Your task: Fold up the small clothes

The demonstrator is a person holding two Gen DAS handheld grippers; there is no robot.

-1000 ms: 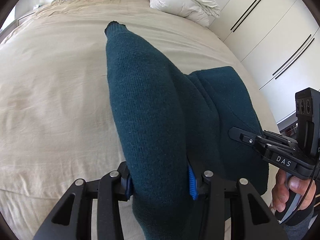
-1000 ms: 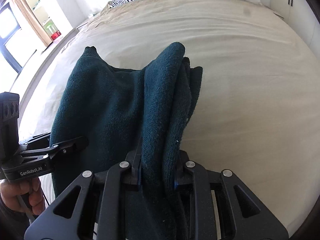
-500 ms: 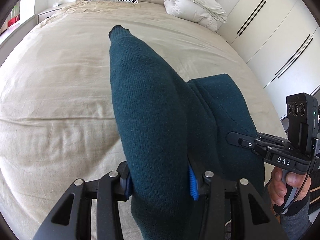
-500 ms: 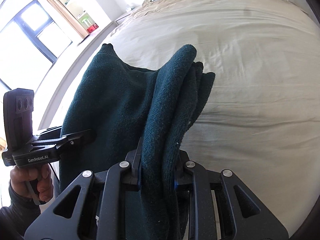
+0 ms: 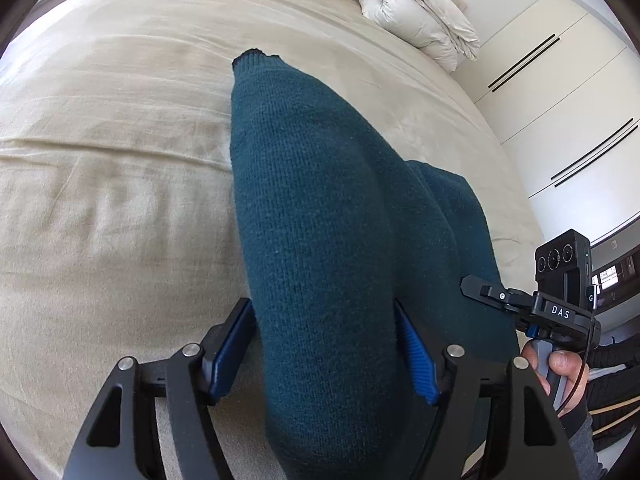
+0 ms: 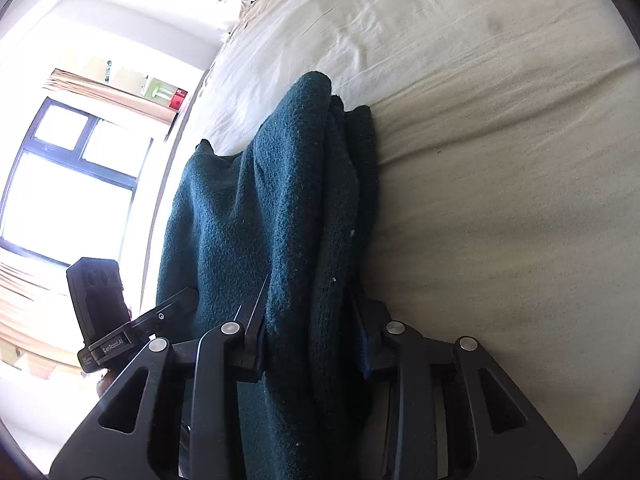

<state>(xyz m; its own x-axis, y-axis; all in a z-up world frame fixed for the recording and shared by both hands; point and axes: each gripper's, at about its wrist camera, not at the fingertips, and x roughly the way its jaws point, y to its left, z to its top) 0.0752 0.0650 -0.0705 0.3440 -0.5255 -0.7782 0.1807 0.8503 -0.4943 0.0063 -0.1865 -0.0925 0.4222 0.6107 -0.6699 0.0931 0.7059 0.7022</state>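
Through the left wrist camera: caught the left gripper [image 5: 322, 312] opening, much wider than a second ago. Showed a clear gap between one blue pad [image 5: 230, 344] and the sweater [image 5: 320, 200]. Brushed the cloth with the other pad at most, so no real grip. Kept the sweater between the fingers all the same, stretched out long over the bed [image 5: 120, 160]. Looked to rest its far tip on the sheet. Sat closer to the sheet than a second ago.

Through the right wrist camera: caught the right gripper [image 6: 308, 308] opening too, but only a little. Had the bunched, layered edge of the sweater between its fingers, with cloth touching both pads. Hung lower and tipped more to one side than a second ago, with the sweater down along the bed.

Probably meant this: brought down onto the bed and being let go. Likely finished one fold. Might leave the thick layers on the right side to slip apart once freed, so perhaps needing a pat flat or one more fold.
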